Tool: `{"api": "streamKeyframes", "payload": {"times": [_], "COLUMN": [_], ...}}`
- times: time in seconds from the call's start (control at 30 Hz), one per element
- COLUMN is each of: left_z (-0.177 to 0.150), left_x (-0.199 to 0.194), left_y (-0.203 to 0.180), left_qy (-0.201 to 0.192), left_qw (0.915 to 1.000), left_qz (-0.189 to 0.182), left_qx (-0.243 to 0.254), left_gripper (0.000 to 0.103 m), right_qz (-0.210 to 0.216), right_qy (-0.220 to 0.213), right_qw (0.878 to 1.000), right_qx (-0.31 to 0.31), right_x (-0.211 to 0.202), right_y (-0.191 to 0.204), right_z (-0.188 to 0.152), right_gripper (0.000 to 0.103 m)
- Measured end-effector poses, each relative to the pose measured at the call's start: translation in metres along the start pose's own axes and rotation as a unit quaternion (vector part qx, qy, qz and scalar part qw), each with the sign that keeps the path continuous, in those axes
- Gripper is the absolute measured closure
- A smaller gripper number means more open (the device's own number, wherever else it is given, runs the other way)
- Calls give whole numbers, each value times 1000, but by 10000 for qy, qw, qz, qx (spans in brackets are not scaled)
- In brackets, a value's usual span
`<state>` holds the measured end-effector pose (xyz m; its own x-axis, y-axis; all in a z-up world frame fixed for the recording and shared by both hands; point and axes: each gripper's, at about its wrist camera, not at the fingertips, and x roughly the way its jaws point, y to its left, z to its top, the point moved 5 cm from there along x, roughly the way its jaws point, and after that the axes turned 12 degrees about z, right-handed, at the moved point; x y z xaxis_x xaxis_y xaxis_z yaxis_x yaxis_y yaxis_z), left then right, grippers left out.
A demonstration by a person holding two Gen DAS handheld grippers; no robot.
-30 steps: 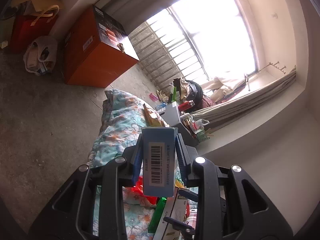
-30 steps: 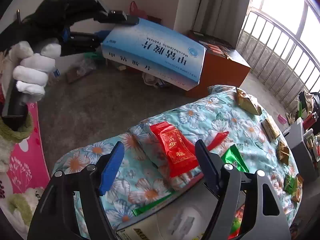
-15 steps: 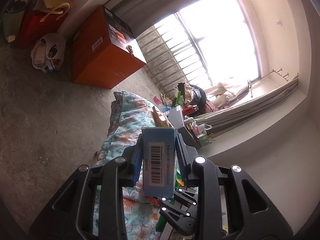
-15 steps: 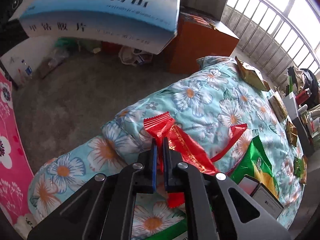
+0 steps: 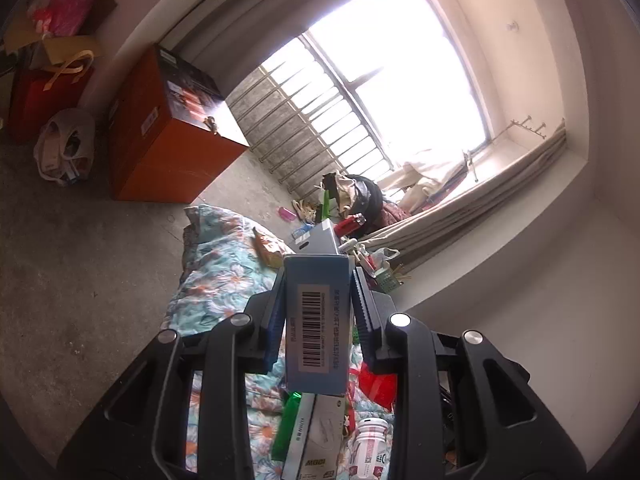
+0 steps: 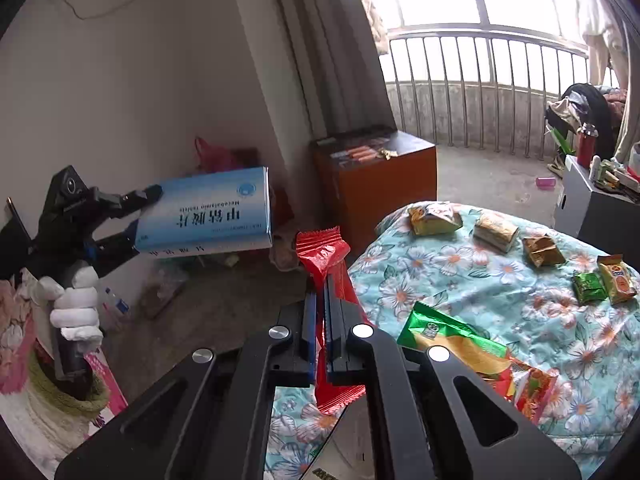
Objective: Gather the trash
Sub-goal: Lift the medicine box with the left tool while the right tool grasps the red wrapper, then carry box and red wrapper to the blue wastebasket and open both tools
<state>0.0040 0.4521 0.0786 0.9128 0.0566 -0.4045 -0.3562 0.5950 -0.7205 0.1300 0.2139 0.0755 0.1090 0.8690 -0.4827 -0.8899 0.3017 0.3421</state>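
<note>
pinching a red wrapper between clenched jaws, the right gripper tilts down over the near edge of the floral bed. left gripper, in a white-gloved hand, grasps a blue box off the bed's side, box sticking forward.

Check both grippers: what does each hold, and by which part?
Left gripper clamps the blue medicine box across its narrow sides at one end. Right gripper is shut on the red snack wrapper, pinched about mid-length.

Bright barred window, pale curtain, grey concrete floor, orange cabinet beside white wall
</note>
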Motion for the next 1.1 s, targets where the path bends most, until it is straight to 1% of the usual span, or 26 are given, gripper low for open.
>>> {"api": "streamKeyframes", "payload": {"times": [0.13,0.2,0.27,0.37,0.47,0.5,0.6,0.67,0.73,0.77,0.8,0.83,0.87,0.9,0.93,1.0,1.07,1.1], "left_z": [-18,-33,-54,-95,-147,-166,-231,-278,-329,-354,-378,-405,-431,-455,-479,-530,-578,-598], "left_x": [13,27,47,83,121,134,171,194,215,225,233,239,247,254,261,272,284,290], "left_y": [-57,-89,-123,-178,-236,-255,-313,-351,-388,-404,-418,-433,-445,-456,-464,-479,-486,-489], "left_qy": [217,423,722,1304,1869,2072,2672,3004,3281,3412,3495,3569,3592,3603,3646,3737,3830,3820], "left_qw": [9983,9956,9908,9782,9589,9507,9191,8933,8660,8518,8399,8248,8117,8015,7904,7660,7436,7355], "left_qz": [-318,-470,-642,-886,-1012,-1043,-1154,-1188,-1189,-1177,-1156,-1156,-1148,-1133,-1146,-1165,-1176,-1172], "left_qx": [444,698,946,1350,1878,2058,2657,3124,3581,3798,3988,4231,4461,4636,4788,5099,5352,5472], "left_gripper": [74,74,74,74,74,74,74,74,74,74,74,74,74,74,74,74,74,74], "right_qz": [-191,-415,-730,-1286,-1883,-2107,-2680,-2911,-3155,-3212,-3250,-3307,-3386,-3426,-3413,-3449,-3412,-3418], "right_qy": [-779,-1136,-1474,-1849,-2155,-2254,-2552,-2755,-2888,-2940,-3034,-3076,-3099,-3139,-3183,-3239,-3292,-3306], "right_qw": [9964,9918,9848,9709,9508,9415,9092,8863,8623,8506,8370,8255,8124,7989,7884,7640,7448,7355], "right_qx": [265,409,566,815,1186,1353,1910,2318,2710,2949,3190,3386,3596,3820,4007,4386,4696,4827], "right_x": [-82,-128,-176,-242,-311,-335,-401,-438,-463,-473,-485,-493,-500,-504,-508,-513,-519,-521], "right_y": [-19,-32,-49,-75,-104,-115,-148,-171,-198,-213,-227,-241,-256,-271,-286,-311,-336,-347], "right_z": [6,1,-9,-33,-67,-81,-127,-161,-193,-211,-229,-248,-265,-284,-301,-336,-366,-379], "right_gripper": [100,100,100,100,100,100,100,100,100,100,100,100,100,100,100,100,100,100]}}
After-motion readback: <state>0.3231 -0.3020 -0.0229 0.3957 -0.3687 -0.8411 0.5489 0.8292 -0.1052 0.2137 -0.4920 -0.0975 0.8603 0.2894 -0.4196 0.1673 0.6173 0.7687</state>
